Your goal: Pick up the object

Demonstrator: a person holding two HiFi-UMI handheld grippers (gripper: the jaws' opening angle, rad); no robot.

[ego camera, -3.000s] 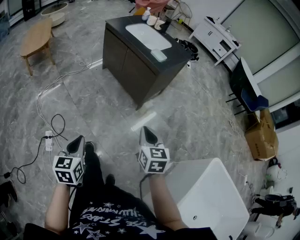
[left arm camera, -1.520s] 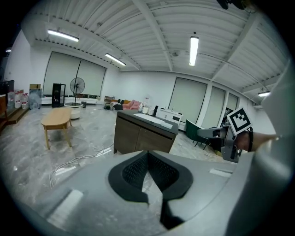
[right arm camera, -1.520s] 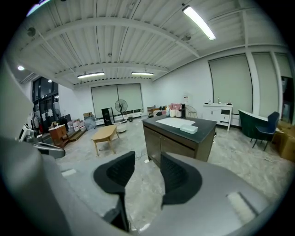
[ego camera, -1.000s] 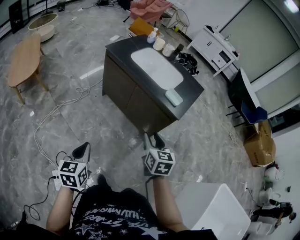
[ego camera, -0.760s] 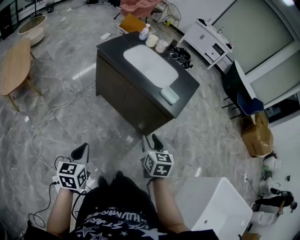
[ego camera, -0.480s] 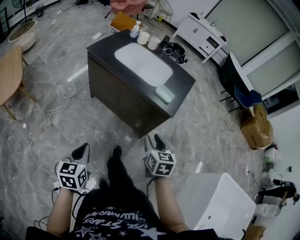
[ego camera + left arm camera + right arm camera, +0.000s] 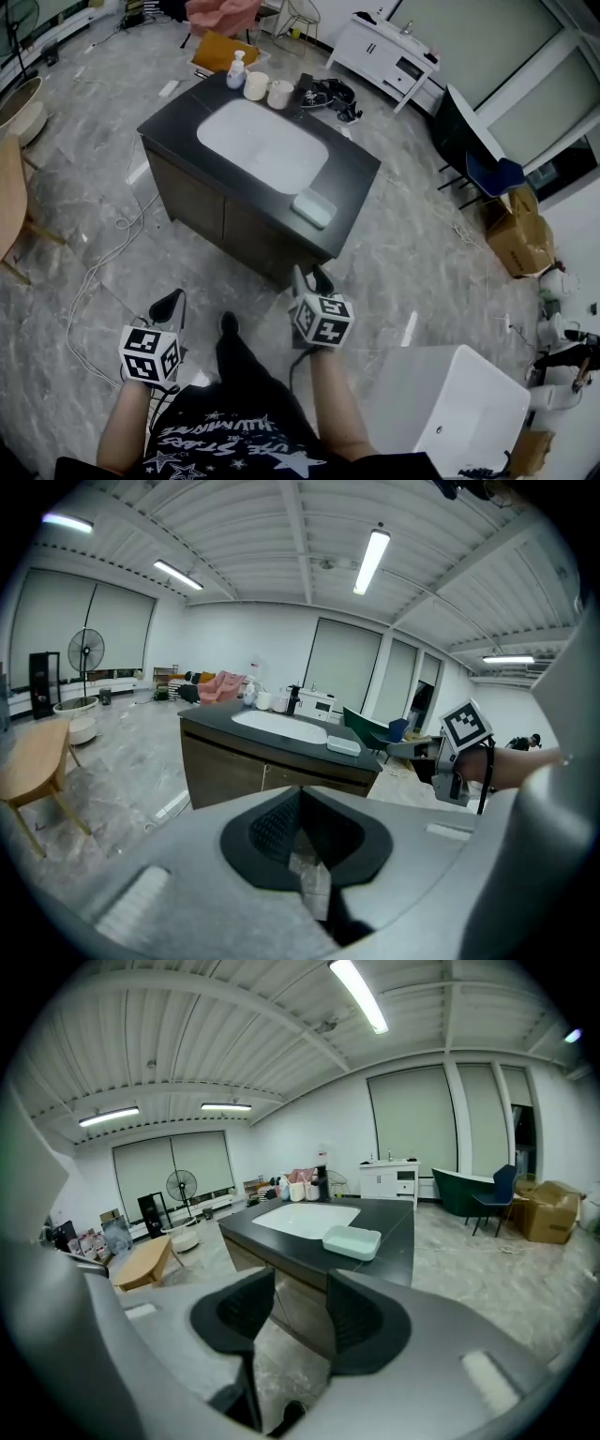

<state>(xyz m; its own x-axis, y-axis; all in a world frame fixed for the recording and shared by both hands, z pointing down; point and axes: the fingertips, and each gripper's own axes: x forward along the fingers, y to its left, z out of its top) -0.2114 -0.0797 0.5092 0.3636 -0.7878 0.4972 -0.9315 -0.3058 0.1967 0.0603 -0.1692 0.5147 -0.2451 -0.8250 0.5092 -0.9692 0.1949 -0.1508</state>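
A pale green soap dish lies at the near right corner of a dark cabinet top, beside its white basin. In the right gripper view the soap dish sits straight ahead of my right gripper, which is open and empty. My right gripper hovers just short of the cabinet's front corner. My left gripper hangs lower left over the floor; in its own view the left gripper is shut and holds nothing. Two cups and a bottle stand at the far edge.
A white box-like unit stands close at my right. Cables trail over the marble floor at left, by a wooden table. A blue chair, a cardboard box and a white console lie beyond the cabinet.
The cabinet has come nearer as the person walked toward it. The right gripper's jaws, together 3 s ago, now stand apart. The left gripper stays shut and low.
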